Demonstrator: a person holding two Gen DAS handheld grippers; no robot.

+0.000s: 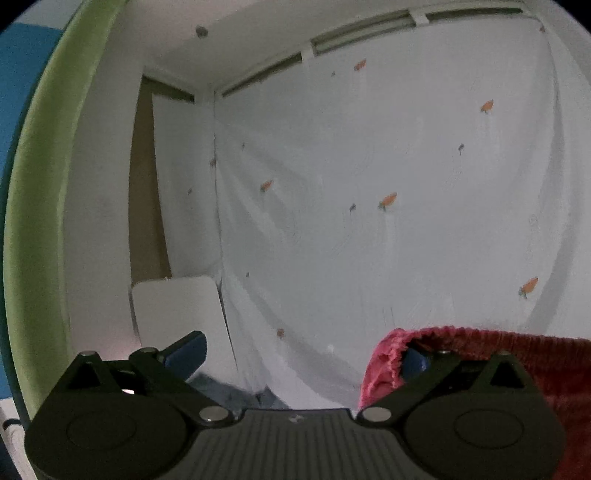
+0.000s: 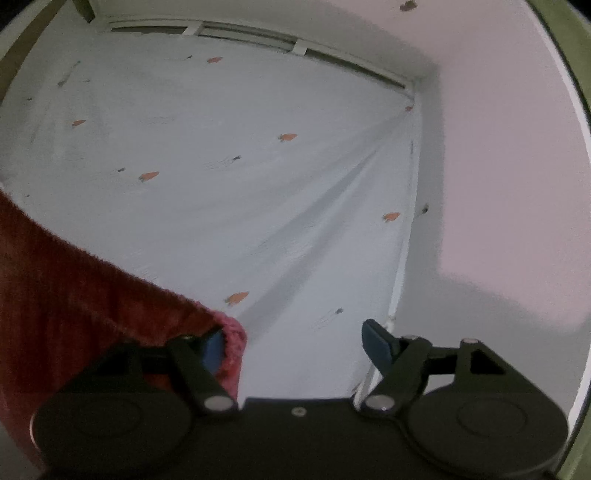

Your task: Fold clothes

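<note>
Up high, two grippers are seen pointing level at a white curtain (image 1: pixel 369 184) printed with small orange carrots, one wrist view for each. No container is shown in either view. One red cloth (image 1: pixel 517 369), a thick ribbed fabric with a pink fuzzy hem, is stretched between the two grippers. On the left gripper (image 1: pixel 299 356) the jaws are spread wide; the cloth's hem is draped over the right fingertip (image 1: pixel 413 360), while the left fingertip is bare, with only curtain seen between the two. On the right gripper (image 2: pixel 293 343) the jaws are also spread; the cloth's other corner (image 2: pixel 92 288) is wrapped around the left fingertip (image 2: pixel 212 350), and the right fingertip is bare. Neither gripper is pinching the cloth between its pads. Each view is partly blocked by the cloth, at the lower right in the left view and the lower left in the right view. Behind the curtain top, a slatted rail (image 1: pixel 354 33) is seen under a white ceiling. Beside the curtain in the left view, a white box (image 1: pixel 177 306) is seen against a white wall, and a green band (image 1: pixel 44 184) is curved along the edge. Counted: two grippers, one cloth, one curtain, one box.
</note>
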